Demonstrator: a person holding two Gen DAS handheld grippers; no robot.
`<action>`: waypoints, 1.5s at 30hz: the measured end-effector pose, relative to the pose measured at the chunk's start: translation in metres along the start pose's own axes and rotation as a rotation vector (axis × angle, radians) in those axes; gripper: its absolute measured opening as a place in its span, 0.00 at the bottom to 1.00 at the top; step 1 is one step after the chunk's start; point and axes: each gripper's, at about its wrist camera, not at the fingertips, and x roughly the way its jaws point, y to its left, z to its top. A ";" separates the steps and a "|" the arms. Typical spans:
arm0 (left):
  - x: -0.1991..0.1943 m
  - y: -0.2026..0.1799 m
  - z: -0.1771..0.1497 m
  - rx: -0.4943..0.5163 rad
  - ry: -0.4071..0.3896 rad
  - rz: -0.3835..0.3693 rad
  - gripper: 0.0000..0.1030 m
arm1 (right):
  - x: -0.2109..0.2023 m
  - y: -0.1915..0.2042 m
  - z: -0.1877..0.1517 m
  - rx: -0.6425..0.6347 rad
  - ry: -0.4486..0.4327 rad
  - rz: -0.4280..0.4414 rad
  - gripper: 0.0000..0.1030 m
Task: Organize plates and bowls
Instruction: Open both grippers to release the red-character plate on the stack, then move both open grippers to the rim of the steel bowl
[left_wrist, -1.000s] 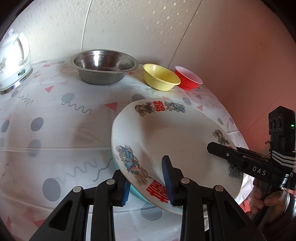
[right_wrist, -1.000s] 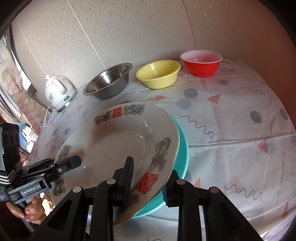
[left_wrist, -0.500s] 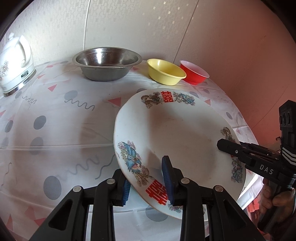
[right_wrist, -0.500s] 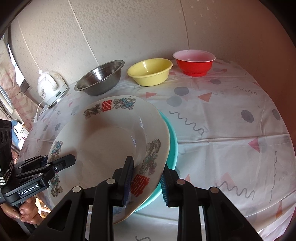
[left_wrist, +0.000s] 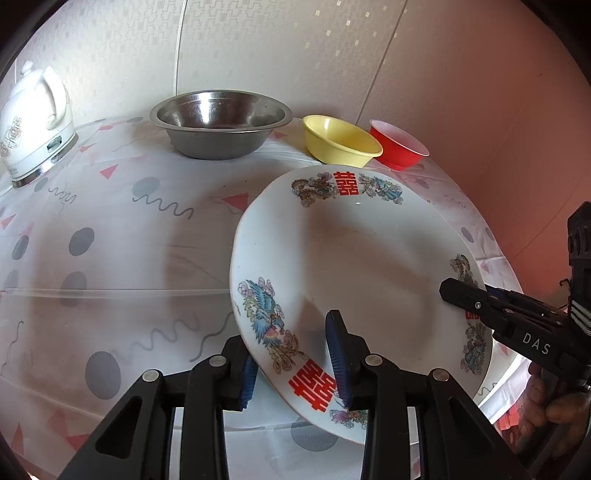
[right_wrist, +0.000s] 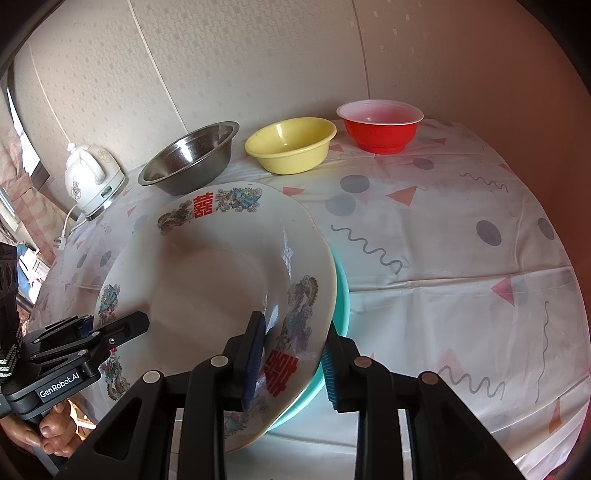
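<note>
A large white plate (left_wrist: 354, 266) with red characters and dragon prints is held by both grippers above the table. My left gripper (left_wrist: 295, 362) is shut on its near rim. My right gripper (right_wrist: 291, 362) is shut on the opposite rim of the white plate (right_wrist: 207, 273), together with a teal plate (right_wrist: 341, 295) just under it. The right gripper (left_wrist: 480, 306) shows at the right of the left wrist view, and the left gripper (right_wrist: 110, 332) at the left of the right wrist view. The teal plate is hidden in the left wrist view.
A steel bowl (left_wrist: 221, 123), a yellow bowl (left_wrist: 340, 140) and a red bowl (left_wrist: 399, 144) stand in a row at the back by the wall. A white kettle (left_wrist: 33, 122) stands far left. The patterned tablecloth (right_wrist: 443, 240) covers the table.
Both grippers have carried the plates a little forward and up over the table; the bowls at the back look nearer. The grips have not changed.
</note>
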 end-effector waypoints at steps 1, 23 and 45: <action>-0.001 -0.001 0.000 0.002 -0.001 0.003 0.34 | 0.000 -0.001 0.000 0.006 0.002 0.004 0.28; -0.037 0.001 -0.002 0.008 -0.088 0.081 0.34 | -0.018 -0.011 0.003 0.083 -0.007 -0.040 0.32; -0.044 0.021 0.000 -0.061 -0.082 0.127 0.34 | -0.018 -0.004 0.005 0.008 -0.011 -0.069 0.24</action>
